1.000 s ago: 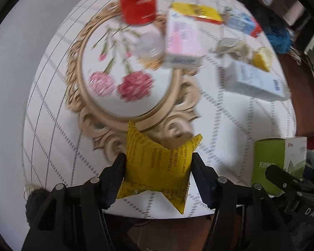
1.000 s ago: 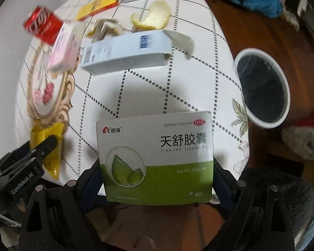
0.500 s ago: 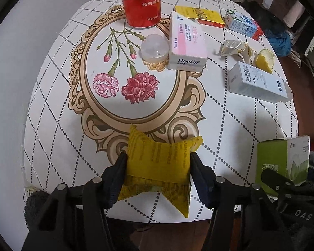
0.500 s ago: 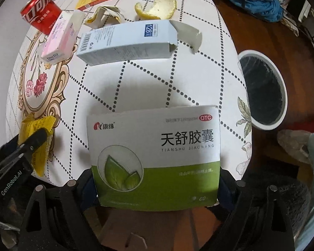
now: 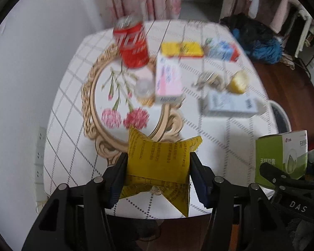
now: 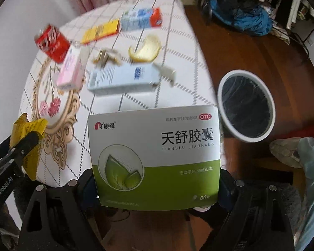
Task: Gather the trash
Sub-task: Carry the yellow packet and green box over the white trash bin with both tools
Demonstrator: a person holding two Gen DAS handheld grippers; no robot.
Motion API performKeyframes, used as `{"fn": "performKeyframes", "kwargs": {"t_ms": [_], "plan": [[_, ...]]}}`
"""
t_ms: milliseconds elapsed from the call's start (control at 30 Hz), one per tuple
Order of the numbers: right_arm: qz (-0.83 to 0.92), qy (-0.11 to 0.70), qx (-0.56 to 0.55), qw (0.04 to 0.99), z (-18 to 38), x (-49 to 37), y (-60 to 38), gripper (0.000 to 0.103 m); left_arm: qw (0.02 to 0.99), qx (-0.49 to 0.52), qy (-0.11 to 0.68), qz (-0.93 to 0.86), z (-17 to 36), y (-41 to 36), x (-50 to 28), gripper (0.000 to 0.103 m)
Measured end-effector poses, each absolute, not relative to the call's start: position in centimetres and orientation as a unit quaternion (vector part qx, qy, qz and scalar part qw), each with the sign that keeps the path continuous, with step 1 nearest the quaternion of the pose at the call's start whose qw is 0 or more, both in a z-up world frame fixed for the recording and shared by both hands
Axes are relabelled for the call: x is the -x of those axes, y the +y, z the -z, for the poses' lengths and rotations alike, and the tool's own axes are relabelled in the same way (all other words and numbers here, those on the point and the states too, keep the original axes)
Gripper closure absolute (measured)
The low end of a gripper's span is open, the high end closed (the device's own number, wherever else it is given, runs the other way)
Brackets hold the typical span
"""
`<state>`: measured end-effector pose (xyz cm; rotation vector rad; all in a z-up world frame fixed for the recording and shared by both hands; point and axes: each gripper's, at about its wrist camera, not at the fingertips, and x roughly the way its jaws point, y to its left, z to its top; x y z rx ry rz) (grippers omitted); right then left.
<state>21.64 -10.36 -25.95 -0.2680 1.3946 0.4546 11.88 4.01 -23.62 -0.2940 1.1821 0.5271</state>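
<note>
We hold two pieces of trash at once. Our left tongs (image 5: pixel 158 167), low in the centre of the left wrist view, are clamped on a crumpled yellow wrapper (image 5: pixel 157 159), one finger on each side of it. Our right tongs (image 6: pixel 157 186), at the bottom of the right wrist view, are closed on a green-and-white medicine box (image 6: pixel 155 156), gripped by its two side edges. Both loads hang near the front edge of the desk (image 6: pixel 178 83).

The white bin (image 6: pixel 246 105) with its dark liner stands on the wooden floor at the right of the right wrist view, just beside the box's upper right corner, so we judge the drop to be the step in hand.

The risks, as we judge them: the box is wide and light, held only by thin edges, so a quick swing could twist it loose before it is over the bin. The wrapper is soft and may slip or cling to a finger on release. The left load must cross furthest to the bin; both tongs sit close together and could knock each other. More trash remains at the top of both views: a red can (image 5: pixel 131 44), a pink box (image 5: pixel 168 79), a pale blue box (image 6: pixel 123 77) and a peel (image 6: pixel 145 49).
</note>
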Motion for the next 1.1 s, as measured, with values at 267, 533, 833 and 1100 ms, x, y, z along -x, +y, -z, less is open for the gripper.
{"fn": "performKeyframes", "kwargs": {"t_ms": [267, 533, 833, 1100], "plan": [[-0.185, 0.607, 0.059, 0.771, 21.7, -25.2, -18.2, 0.012, 0.829, 0.119, 0.511, -0.193, 18.9, -0.5, -16.9, 0.049], [-0.114, 0.611, 0.02, 0.783, 23.7, -32.4, -28.6, 0.012, 0.838, 0.092, 0.521, -0.13, 20.9, -7.7, -27.0, 0.049], [-0.103, 0.657, -0.001, 0.747, 34.2, -41.9, -35.7, 0.012, 0.825, 0.056, 0.555, -0.088, 28.6, -14.9, -37.0, 0.049], [-0.112, 0.714, -0.009, 0.691, 42.4, -48.4, -39.0, 0.012, 0.803, 0.056, 0.589, -0.066, 34.7, -19.2, -41.1, 0.049]]}}
